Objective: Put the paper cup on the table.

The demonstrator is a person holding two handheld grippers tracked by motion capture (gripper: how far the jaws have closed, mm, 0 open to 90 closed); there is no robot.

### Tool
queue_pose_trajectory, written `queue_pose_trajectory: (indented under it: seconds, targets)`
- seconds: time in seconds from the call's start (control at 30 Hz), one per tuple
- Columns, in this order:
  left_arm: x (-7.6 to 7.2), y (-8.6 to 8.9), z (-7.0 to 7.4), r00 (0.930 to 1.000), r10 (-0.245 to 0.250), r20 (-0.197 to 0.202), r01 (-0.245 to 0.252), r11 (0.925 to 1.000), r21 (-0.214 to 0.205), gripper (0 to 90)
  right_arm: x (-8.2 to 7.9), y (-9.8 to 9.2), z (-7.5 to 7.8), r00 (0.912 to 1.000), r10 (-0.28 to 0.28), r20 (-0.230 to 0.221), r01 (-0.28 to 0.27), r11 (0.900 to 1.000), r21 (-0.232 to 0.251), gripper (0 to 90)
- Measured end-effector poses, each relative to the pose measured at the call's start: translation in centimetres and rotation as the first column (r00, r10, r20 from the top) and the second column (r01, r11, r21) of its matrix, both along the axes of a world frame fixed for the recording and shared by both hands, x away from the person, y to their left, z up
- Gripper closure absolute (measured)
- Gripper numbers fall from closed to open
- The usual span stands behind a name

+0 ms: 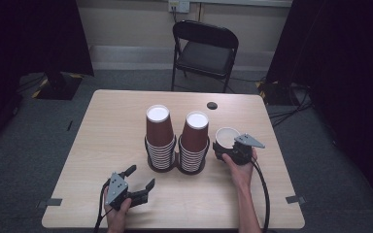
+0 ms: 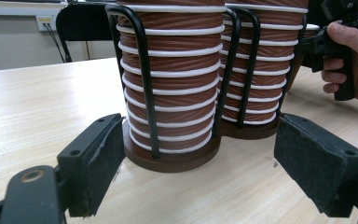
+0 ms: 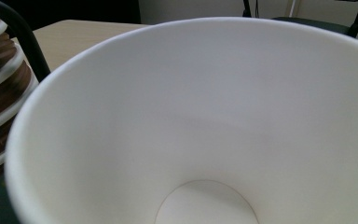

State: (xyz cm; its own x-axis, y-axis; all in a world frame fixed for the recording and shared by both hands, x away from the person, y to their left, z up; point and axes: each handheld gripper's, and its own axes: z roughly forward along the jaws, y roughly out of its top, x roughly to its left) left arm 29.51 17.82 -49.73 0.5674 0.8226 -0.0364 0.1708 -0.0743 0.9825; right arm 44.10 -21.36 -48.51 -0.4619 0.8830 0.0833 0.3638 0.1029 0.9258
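Two stacks of brown ribbed paper cups with white rims, the left stack (image 1: 159,132) (image 2: 177,70) and the right stack (image 1: 194,138) (image 2: 265,60), stand upside down in a black wire holder (image 2: 147,88) on a round wooden base. Right of them is a single cup (image 1: 227,135) (image 3: 205,116) with its mouth up. My right gripper (image 1: 225,147) sits at this cup's near side, looking into its white inside. Its jaws are hidden, so whether they grip the cup is unclear. My left gripper (image 1: 142,176) (image 2: 198,154) is open near the table's front, pointing at the holder with nothing between its pads.
The light wooden table (image 1: 107,126) has a dark round hole (image 1: 212,105) near its far edge. Grey tape marks (image 1: 53,201) lie at its front corners. A black folding chair (image 1: 205,53) stands behind the table. Cables trail from both grippers toward the front edge.
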Motion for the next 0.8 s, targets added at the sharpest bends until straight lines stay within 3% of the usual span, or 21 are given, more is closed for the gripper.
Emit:
queue_pose_trajectory:
  seconds: [0.3, 0.33, 0.4, 0.63, 0.8]
  targets:
    - [0.0, -0.1, 0.0, 1.0000, 0.008, 0.001, -0.008, 0.9999, 0.012, 16.3, -0.1, -0.2, -0.4, 0.9986, 0.001, -0.053, -0.004, 0.9986, -0.052, 12.9]
    - [0.0, -0.1, 0.0, 1.0000, 0.006, -0.003, -0.006, 1.0000, 0.003, 16.3, -0.1, -0.2, -0.7, 0.9959, -0.006, -0.090, 0.000, 0.9980, -0.063, 13.5]
    - [0.0, -0.1, 0.0, 1.0000, 0.007, -0.002, -0.007, 1.0000, 0.004, 16.3, -0.2, -0.3, -0.9, 0.9946, -0.012, -0.103, 0.005, 0.9976, -0.070, 13.5]
    - [0.0, 0.0, 0.0, 1.0000, 0.007, -0.004, -0.007, 1.0000, 0.002, 16.3, -0.7, -0.6, -0.5, 0.9949, -0.021, -0.098, 0.015, 0.9984, -0.054, 12.8]
    - [0.0, 0.0, 0.0, 0.9999, 0.009, -0.004, -0.009, 1.0000, -0.002, 16.3, -1.1, -0.4, -0.5, 0.9935, -0.033, -0.109, 0.024, 0.9963, -0.082, 13.9]
